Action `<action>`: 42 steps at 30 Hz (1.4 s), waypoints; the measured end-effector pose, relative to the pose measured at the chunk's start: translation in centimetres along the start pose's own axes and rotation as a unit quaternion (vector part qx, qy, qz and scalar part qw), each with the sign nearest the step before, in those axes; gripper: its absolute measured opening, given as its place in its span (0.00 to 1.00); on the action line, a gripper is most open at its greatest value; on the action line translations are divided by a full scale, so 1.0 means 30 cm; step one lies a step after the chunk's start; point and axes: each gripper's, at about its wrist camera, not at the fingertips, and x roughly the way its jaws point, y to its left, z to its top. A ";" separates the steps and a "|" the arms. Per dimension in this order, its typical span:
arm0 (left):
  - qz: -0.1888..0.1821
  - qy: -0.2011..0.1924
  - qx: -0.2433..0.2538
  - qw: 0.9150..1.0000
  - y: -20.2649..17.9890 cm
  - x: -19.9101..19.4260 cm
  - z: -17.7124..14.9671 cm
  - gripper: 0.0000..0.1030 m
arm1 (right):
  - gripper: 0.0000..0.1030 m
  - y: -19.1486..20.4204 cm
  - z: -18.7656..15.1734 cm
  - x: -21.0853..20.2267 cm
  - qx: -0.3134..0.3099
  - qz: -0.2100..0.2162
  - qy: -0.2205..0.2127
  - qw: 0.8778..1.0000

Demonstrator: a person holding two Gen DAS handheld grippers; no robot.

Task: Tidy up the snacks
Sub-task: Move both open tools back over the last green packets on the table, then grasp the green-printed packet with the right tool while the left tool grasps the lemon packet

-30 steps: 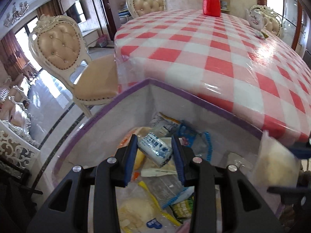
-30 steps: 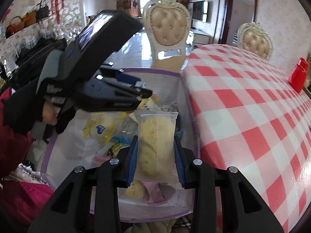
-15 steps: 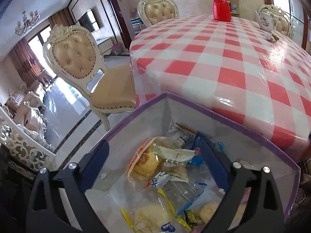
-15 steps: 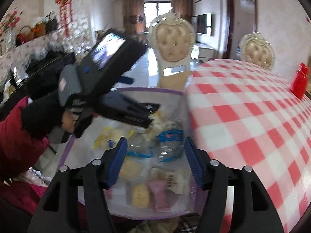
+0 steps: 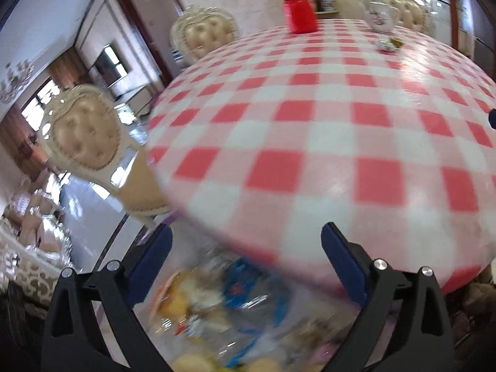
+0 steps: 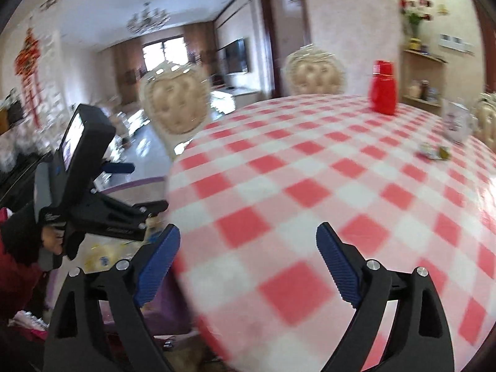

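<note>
My left gripper is open and empty, above the near edge of the round table with the red-and-white checked cloth. Below it, blurred, several wrapped snacks lie in the purple-rimmed box beside the table. My right gripper is open and empty, raised over the table edge. The left gripper shows at the left of the right wrist view, over the box of snacks. A small wrapped item lies far across the table; it also shows in the right wrist view.
A red jug and a white teapot stand at the table's far side. Cream padded chairs stand around the table, one near the box. Shiny floor lies to the left.
Both grippers let go of their snacks into the box and opened. Both have since lifted and swung from the box towards the tabletop.
</note>
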 end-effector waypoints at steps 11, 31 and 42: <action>-0.179 0.011 0.015 0.984 -0.544 0.204 0.441 0.95 | 0.84 -0.643 -0.010 -0.007 0.120 -0.145 0.032 0.982; -0.212 -0.090 -0.275 0.933 -0.619 0.595 0.941 0.97 | 0.84 -1.405 0.280 0.411 0.237 -0.181 0.045 0.953; -0.231 -0.061 -0.326 0.915 -0.570 0.641 0.923 0.98 | 0.80 -1.513 0.515 0.790 0.290 -0.243 0.088 0.922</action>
